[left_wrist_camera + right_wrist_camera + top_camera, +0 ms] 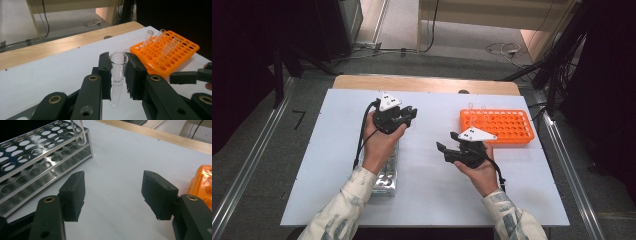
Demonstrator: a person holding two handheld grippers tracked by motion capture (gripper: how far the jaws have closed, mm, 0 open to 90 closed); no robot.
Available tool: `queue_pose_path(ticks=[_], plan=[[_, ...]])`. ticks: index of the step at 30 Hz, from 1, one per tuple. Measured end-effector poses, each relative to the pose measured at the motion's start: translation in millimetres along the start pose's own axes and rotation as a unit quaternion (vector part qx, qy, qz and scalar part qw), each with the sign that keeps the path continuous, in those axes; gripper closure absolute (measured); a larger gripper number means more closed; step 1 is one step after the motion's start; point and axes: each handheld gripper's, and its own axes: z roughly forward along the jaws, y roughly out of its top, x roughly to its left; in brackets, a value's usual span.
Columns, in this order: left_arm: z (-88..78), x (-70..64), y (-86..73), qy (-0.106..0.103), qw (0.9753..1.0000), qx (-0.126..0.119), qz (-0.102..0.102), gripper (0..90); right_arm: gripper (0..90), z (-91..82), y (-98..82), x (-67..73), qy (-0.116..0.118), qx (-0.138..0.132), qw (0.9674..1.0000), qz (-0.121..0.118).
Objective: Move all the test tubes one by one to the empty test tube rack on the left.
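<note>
— Black pads of the left gripper (119,75) pinch a clear test tube (117,75) below its rim, upright, lifted above the white table (427,195).

— And the right gripper (113,195)?

— Jaws spread wide, nothing between them (only bare table), hanging between the steel rack (37,157) and the orange rack (497,126).

— So which step?

— Carrying, I'd judge: tube out of the steel rack, bound for the orange one, where other tubes stand. Next calls for lining the tube over a free hole, then lowering straight.
</note>
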Motion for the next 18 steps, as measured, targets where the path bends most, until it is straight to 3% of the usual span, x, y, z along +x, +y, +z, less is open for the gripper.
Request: queue_pose_path(ticks=[9,18], plan=[[-9.5,29.0,5.9,0.043,0.9988,-0.015,-0.018,76.1,34.2,-1.6,-4.4,-4.4,-0.004,0.001,1.0,0.007],[-8.2,43.1,4.3,0.067,0.9974,-0.016,-0.021,76.0,34.2,-1.2,-4.6,-4.0,-0.003,0.002,1.0,0.007]])
